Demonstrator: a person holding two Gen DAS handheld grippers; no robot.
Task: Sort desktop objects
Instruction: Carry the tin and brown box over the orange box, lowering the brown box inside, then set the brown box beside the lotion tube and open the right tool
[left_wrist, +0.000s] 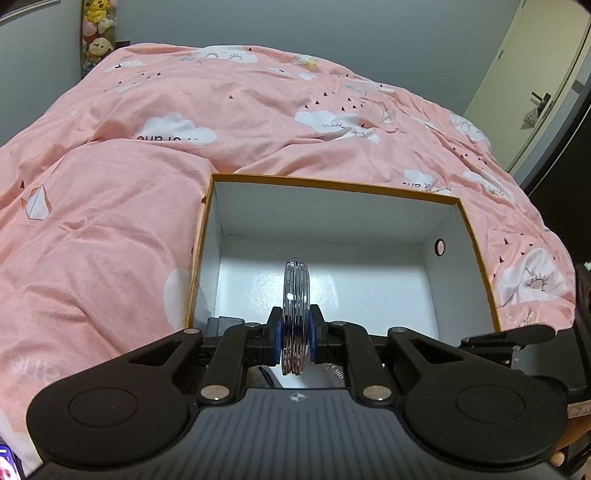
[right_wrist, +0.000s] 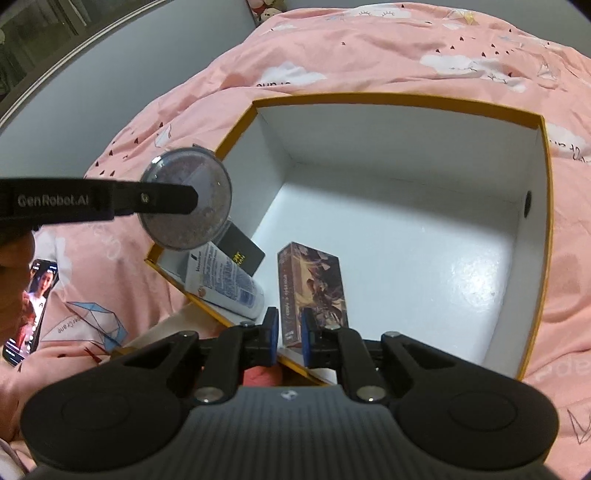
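An open box (left_wrist: 476, 236) with an orange rim and white inside lies on a pink bed cover. My left gripper (left_wrist: 295, 328) is shut on a round flat clear case (left_wrist: 295, 295), held edge-on above the box's near wall; in the right wrist view the case (right_wrist: 207, 218) shows as a disc over the box's left rim (right_wrist: 236, 133). My right gripper (right_wrist: 287, 332) is open over the box's near edge, its fingers either side of a picture-printed carton (right_wrist: 314, 291) that lies inside. A white tube (right_wrist: 225, 280) and a black card (right_wrist: 242, 253) lie inside at the near left.
The pink cloud-print duvet (left_wrist: 147, 147) surrounds the box on all sides. A phone (right_wrist: 31, 310) with a lit screen lies on the cover left of the box. A door (left_wrist: 532, 81) stands at the far right.
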